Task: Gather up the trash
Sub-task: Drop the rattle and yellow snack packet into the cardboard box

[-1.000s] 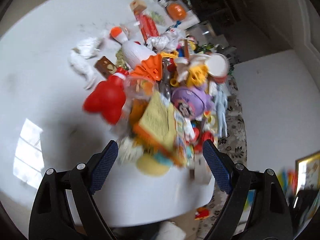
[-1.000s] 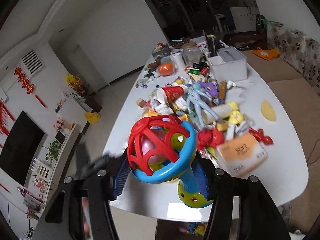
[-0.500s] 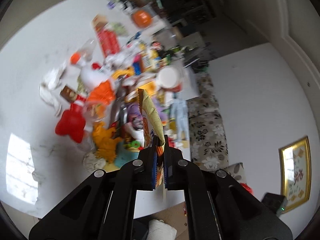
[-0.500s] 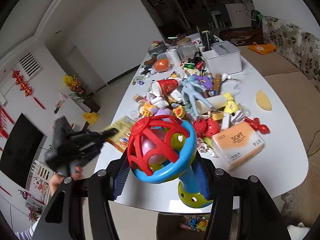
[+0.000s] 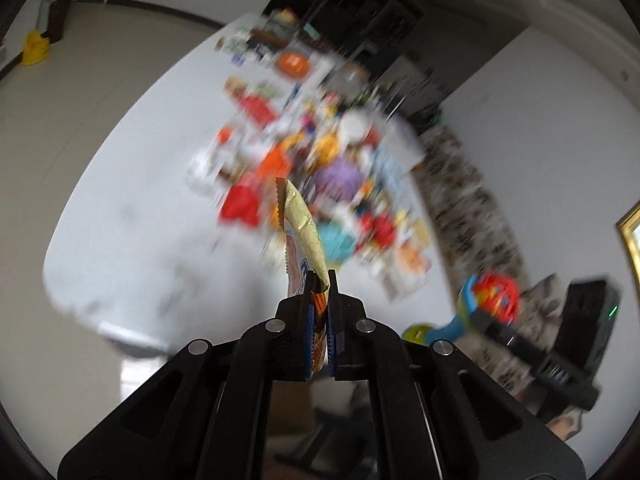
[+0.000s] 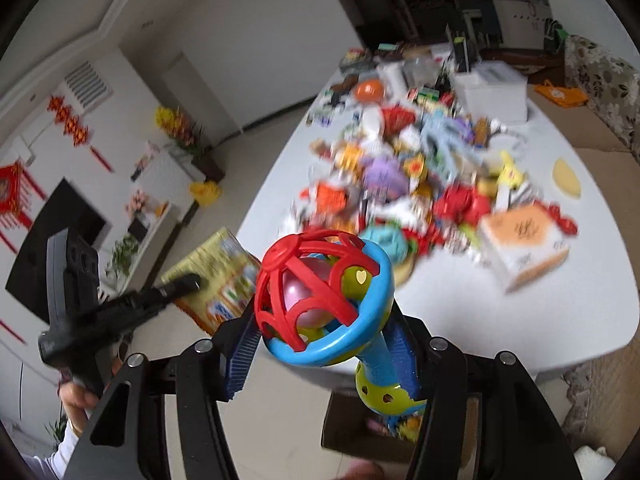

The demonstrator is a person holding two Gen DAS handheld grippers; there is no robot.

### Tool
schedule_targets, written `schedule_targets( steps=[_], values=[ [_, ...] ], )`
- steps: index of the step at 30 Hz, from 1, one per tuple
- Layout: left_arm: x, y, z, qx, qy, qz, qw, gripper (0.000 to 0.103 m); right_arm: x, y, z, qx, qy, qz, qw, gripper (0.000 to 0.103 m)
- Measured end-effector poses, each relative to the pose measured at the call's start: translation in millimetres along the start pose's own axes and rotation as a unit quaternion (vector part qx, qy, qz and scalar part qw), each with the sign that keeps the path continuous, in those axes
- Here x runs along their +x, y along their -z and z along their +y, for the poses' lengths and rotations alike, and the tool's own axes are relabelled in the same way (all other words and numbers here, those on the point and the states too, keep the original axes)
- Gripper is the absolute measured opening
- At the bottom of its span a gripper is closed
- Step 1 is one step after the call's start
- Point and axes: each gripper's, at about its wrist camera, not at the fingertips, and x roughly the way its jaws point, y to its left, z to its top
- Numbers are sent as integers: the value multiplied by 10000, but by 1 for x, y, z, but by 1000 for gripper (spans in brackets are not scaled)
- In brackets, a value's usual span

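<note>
White tabletop, oval, cluttered along its middle with blurred toys and packets, is receding in the left wrist view. Left gripper: blue pads pressed nearly together, clamping the flat yellow-and-orange foil snack packet, which is standing edge-on above the fingertips. A second ago these fingers were spread wide over the pile with the packet lying in it; now the packet is lifting clear of the table (one piece of trash secured, judged ready for carrying to a bin, none of which is showing).

Right wrist view: same table, further off than half a second ago. Right gripper: partly open fingers braced around the red-caged, blue-rimmed plastic baby rattle, gripping its blue handle as before. Left gripper is appearing at lower left, holding the packet out over the floor, beside the table edge.
</note>
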Motion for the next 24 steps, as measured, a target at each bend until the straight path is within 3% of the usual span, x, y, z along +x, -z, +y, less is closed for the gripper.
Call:
schedule_targets(
  steps=[4,9,15,20,22,23,24],
  values=[
    [25,58,18,-36,-406,654,9970,4,20,39,-3,124,1,481,9988,57],
    [69,116,37,33,-767,1417,9869,4,59,92,-25,454,194,1117,9925,57],
    [143,173,72,97,-1245,2196,9676,4,129,154,-80,989,555,1768,9777,57],
    [223,222,117,155,-1762,2814,9431,5,192,200,-127,1227,945,2033,9668,57],
    [253,238,136,195,-2066,3031,9301,20,219,216,-145,1214,1169,2159,9618,59],
    [266,244,145,220,-2216,3179,9216,37,227,222,-151,1211,1259,2230,9590,61],
    [275,250,152,231,-2333,3278,9152,55,237,228,-157,1214,1327,2332,9557,80]
  ],
)
